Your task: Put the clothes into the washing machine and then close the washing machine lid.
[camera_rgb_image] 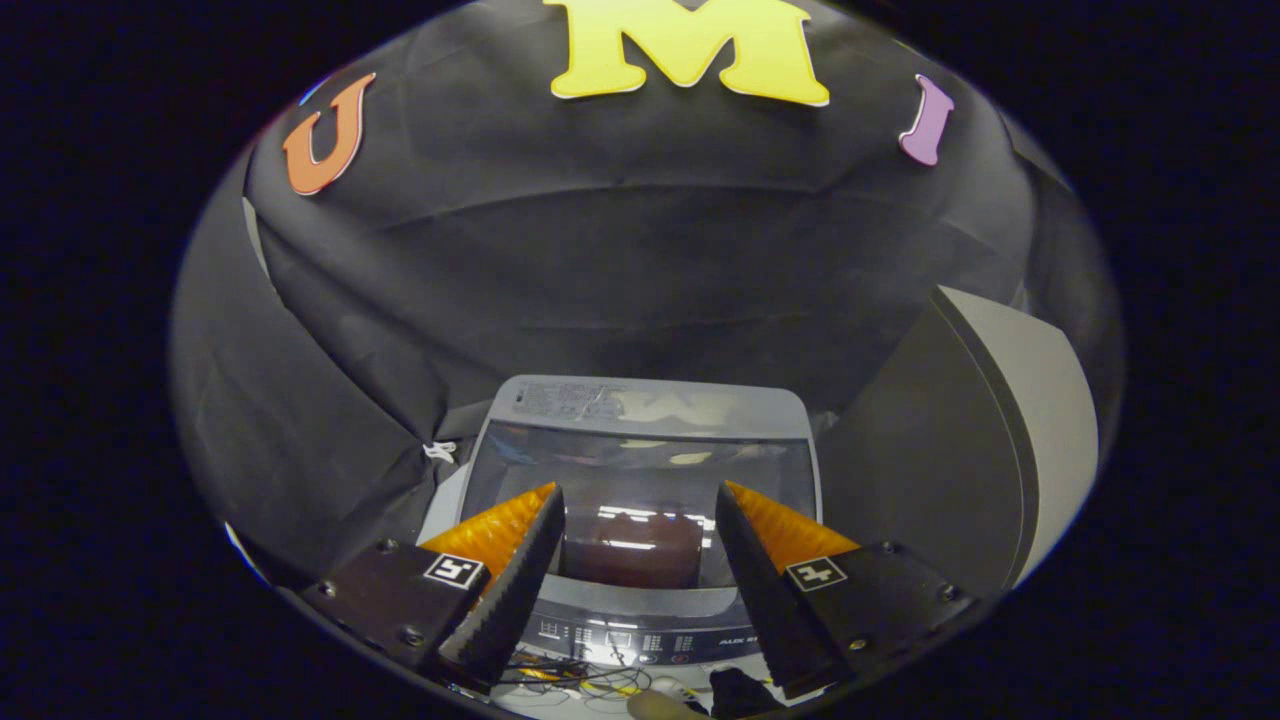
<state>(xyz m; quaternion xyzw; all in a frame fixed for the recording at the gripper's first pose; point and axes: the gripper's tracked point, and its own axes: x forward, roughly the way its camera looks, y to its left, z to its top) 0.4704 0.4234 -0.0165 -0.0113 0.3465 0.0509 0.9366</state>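
washer (pixel 640 480) sits low in the middle of the frame, seen from above and in front, against the black cloth wall (pixel 620 270) that takes up most of the upper picture. its lid (pixel 640 470) lies flat and closed over the tub, a dark glass pane in a grey frame with light glints on it; something dark reddish shows through the glass, too dim to tell what. a large grey panel (pixel 1000 430) stands at the right of the frame, beside the washer. the control strip (pixel 640 635) runs along the washer's near edge, at the bottom centre, with small buttons and marks. below that, at the very bottom, lies a tangle of thin cables (pixel 575 680). the gripper (pixel 640 510) hangs above the washer's front with its fingers spread wide and nothing held between them; the lid glass shows in the gap. each finger base carries a small square marker (pixel 453 571).
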